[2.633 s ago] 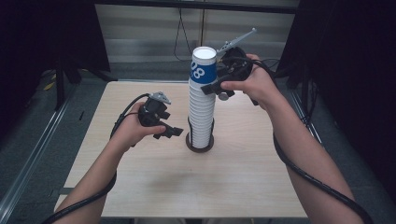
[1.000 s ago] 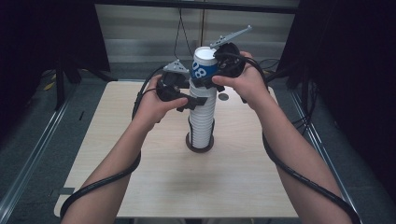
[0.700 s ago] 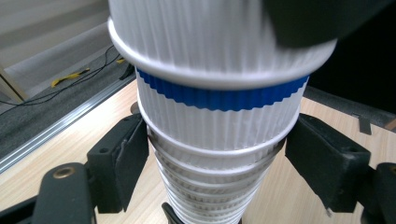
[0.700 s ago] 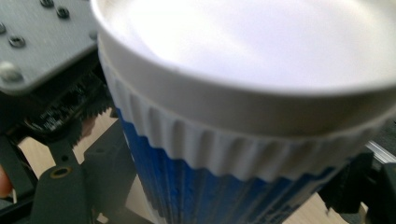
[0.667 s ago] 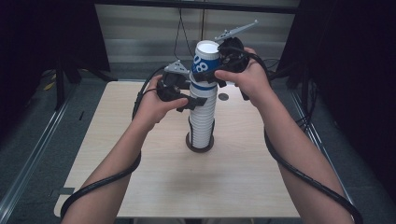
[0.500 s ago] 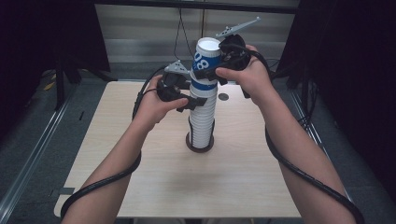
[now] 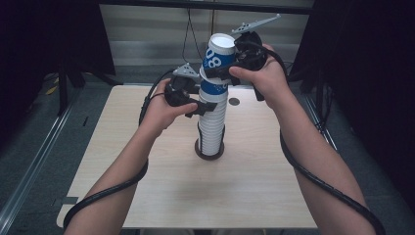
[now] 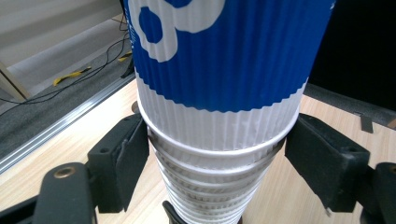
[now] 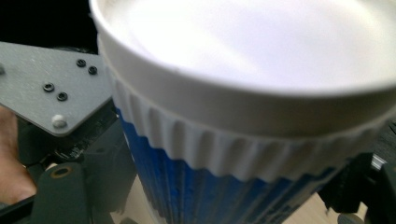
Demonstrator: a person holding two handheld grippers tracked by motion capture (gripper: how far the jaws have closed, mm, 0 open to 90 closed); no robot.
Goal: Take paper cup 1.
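The table [image 7: 147, 196] fills the lower centre of the high view. At mid-frame the stack [image 7: 211, 127] of ribbed cups rises from a dark ring [image 7: 199, 149]. The left gripper [image 7: 205, 106], left of centre, has just closed its jaws partway, and they now press both sides of the stack just under its top rims. The top cup [image 7: 218, 51], blue and white, sits tilted at upper centre, lifted clear and clamped in the right gripper [image 7: 226, 70].
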